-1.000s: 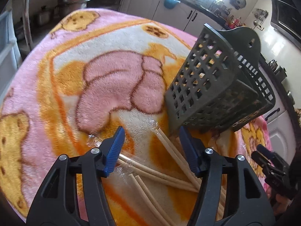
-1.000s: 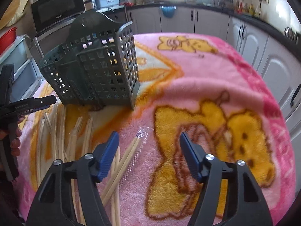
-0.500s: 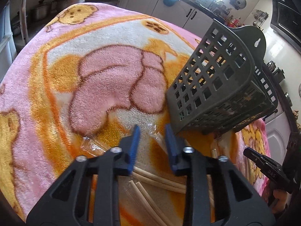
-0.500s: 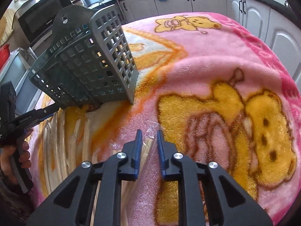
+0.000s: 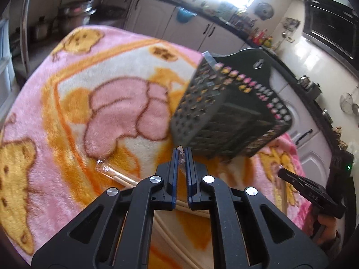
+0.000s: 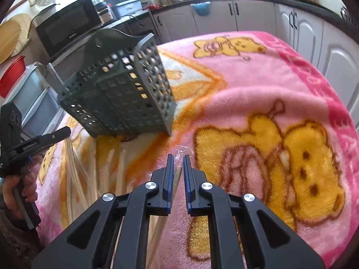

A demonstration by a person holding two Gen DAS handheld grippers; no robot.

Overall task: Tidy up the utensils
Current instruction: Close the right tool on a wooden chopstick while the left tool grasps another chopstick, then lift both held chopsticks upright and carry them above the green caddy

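A dark perforated utensil basket (image 5: 226, 112) stands tilted on the pink blanket; it also shows in the right wrist view (image 6: 121, 94). Several plastic-wrapped chopstick pairs lie in front of it (image 6: 74, 174). My left gripper (image 5: 182, 157) is shut on the wrapped tip of one chopstick pair (image 5: 180, 155), raised above the blanket just below the basket. My right gripper (image 6: 178, 163) is shut on another wrapped chopstick pair (image 6: 177, 174), its clear wrapper end (image 6: 182, 150) sticking out past the fingertips.
The pink cartoon blanket (image 6: 258, 103) covers the table. More wrapped chopsticks lie at the left (image 5: 116, 174). Kitchen cabinets (image 6: 303, 29), a microwave (image 6: 67, 24) and a red bowl (image 6: 11, 76) ring the table. Each gripper appears in the other's view (image 5: 314, 192) (image 6: 29, 148).
Both grippers went from wide open to shut, each closing on a wrapped chopstick pair. Both have lifted off the blanket, and the basket now looks nearer and blurred.
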